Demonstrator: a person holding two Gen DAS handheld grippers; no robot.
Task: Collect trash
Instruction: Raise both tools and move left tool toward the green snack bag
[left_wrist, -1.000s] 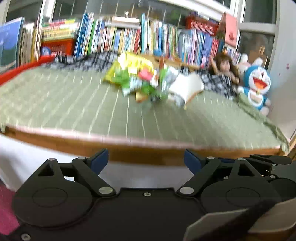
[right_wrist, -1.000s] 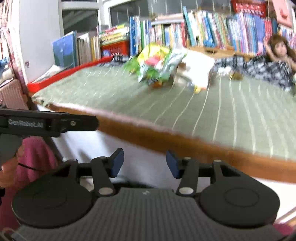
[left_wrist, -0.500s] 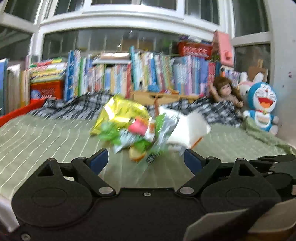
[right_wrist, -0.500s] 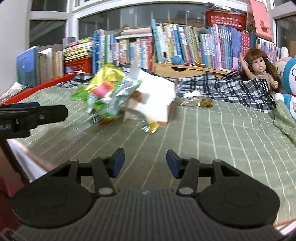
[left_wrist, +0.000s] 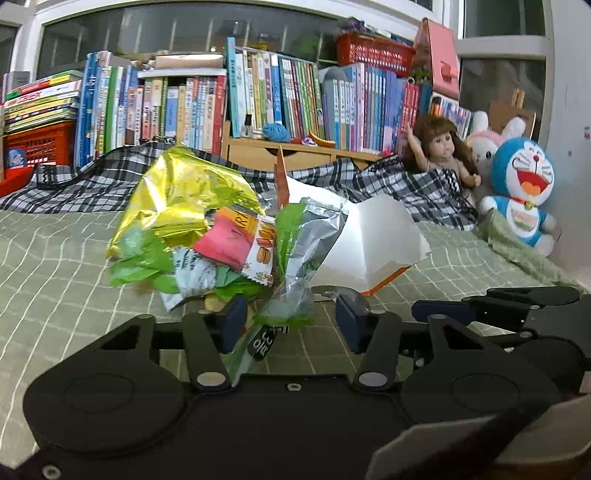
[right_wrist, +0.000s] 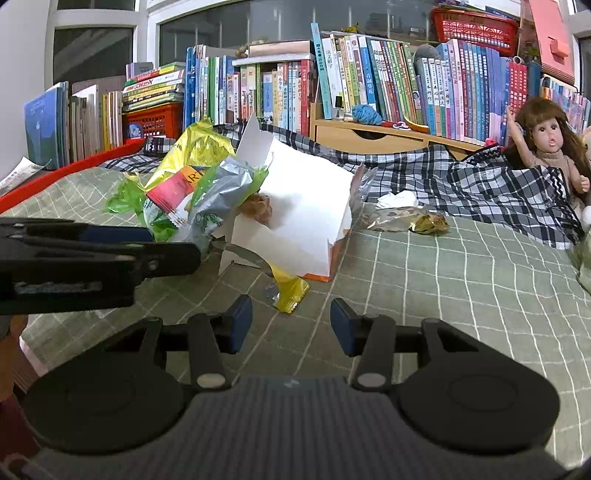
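Tongs closing in on a heap of snack wrappers on the bed.

The left tongs (left_wrist: 288, 323) have just been narrowing, with a clear green-printed wrapper (left_wrist: 275, 314) between the pads but not yet visibly pinched; the right tongs (right_wrist: 291, 323) stand half open and empty, just short of a small yellow foil wrapper (right_wrist: 290, 295). The trash pile (left_wrist: 207, 229) lies mid-bed on the green checked bedcover (right_wrist: 461, 295): crinkled yellow and silver foil, thin green film, a pink sachet, and a stiff white paper box (right_wrist: 295, 206) lying open on its side. I judge the slick film may slip from the pads, or drag only one wrapper free and scatter the loose heap; the light box may tip over.
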